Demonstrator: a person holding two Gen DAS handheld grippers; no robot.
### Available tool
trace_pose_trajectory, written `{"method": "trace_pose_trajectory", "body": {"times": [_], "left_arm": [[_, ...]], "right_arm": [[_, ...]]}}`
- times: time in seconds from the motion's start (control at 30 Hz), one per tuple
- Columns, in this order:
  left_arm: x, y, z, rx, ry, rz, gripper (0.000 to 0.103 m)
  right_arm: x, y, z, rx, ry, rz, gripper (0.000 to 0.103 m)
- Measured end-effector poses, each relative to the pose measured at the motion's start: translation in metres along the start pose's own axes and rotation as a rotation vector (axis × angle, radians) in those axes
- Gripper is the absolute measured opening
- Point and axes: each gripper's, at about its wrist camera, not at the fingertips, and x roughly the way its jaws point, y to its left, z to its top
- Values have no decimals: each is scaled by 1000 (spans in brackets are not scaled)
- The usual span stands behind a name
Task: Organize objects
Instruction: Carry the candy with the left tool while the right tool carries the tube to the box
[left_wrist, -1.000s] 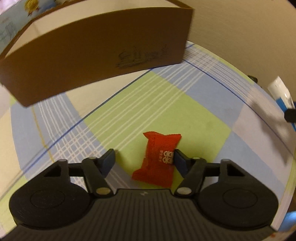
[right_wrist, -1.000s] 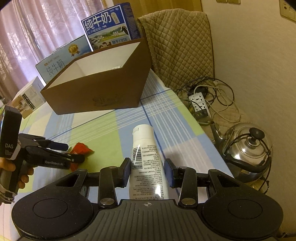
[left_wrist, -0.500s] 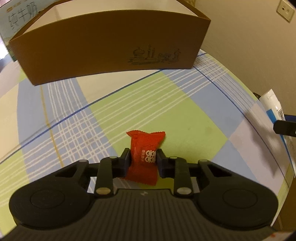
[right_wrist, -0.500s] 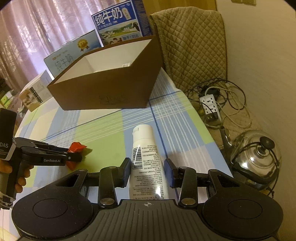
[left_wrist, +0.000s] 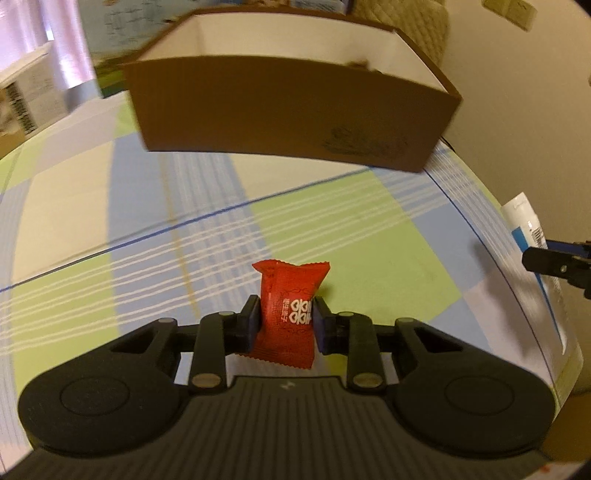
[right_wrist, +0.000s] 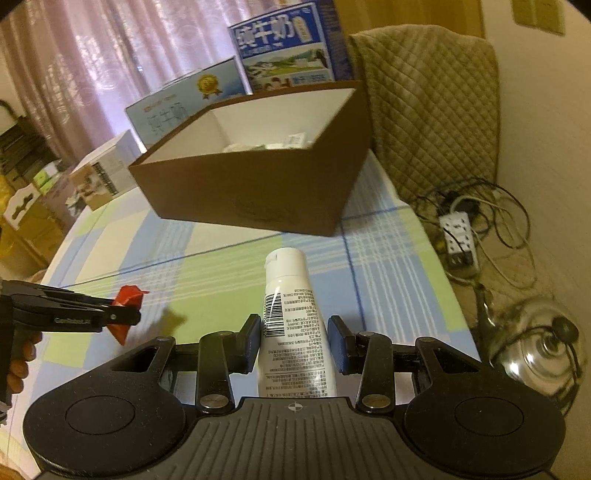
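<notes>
A small red snack packet (left_wrist: 288, 306) is pinched upright between the pads of my left gripper (left_wrist: 284, 317), clear of the checked tablecloth (left_wrist: 332, 221). From the right wrist view, that left gripper (right_wrist: 122, 317) hangs at the left with the red packet (right_wrist: 127, 295) above its shadow. My right gripper (right_wrist: 295, 336) is shut on a white bottle (right_wrist: 291, 314), cap pointing forward. The bottle (left_wrist: 524, 218) shows at the right edge of the left view. An open brown cardboard box (right_wrist: 258, 184) stands ahead of both grippers with several pale items inside; the box (left_wrist: 288, 110) is also ahead in the left view.
Blue milk cartons (right_wrist: 291, 48) and a small printed box (right_wrist: 99, 177) stand behind and left of the brown box. Off the table's right edge are a quilted chair cover (right_wrist: 432, 103), a power strip with cables (right_wrist: 458, 236) and a steel kettle (right_wrist: 543, 347).
My left jaws closed on the red packet, then raised it off the cloth while rolling. The right gripper drifted a little towards the brown box with the bottle still held.
</notes>
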Motion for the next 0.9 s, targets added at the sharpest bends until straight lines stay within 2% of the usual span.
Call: {"method": "trace_pose_trajectory", "body": {"times": [0.23,0.4,0.9], "left_arm": [[-25,20,5,-71,-37,54,25],[-34,34,22,-91,-71,75,25],[-33,38,131,-18,-207,59,25]], "right_arm": [[15,12,21,-55,-13,53,36],[25,22,42,-82,-35,69,36],[54,38,128,-143,-140,92,36]]}}
